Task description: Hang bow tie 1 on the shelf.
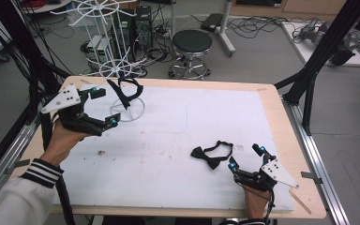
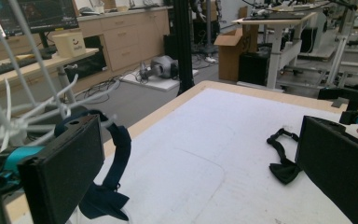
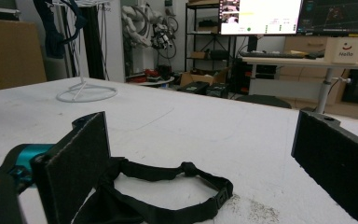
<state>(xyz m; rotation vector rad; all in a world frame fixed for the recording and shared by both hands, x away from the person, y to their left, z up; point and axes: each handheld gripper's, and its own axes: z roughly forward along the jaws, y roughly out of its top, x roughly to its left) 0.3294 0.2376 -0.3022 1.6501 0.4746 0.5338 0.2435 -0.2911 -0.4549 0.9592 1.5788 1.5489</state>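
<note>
The black bow tie (image 3: pixel 158 196) lies between the right gripper (image 1: pixel 247 158)'s wide-open jaws (untouched); the left gripper (image 1: pixel 102 107) gapes empty beside the hung tie (image 1: pixel 126 93).

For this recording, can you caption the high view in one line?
Left claw open beside a bow tie on the white stand; right claw open by another bow tie on the table.

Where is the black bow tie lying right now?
In the high view, the black bow tie lies on the white table, near right, just ahead of the open right gripper.
</note>
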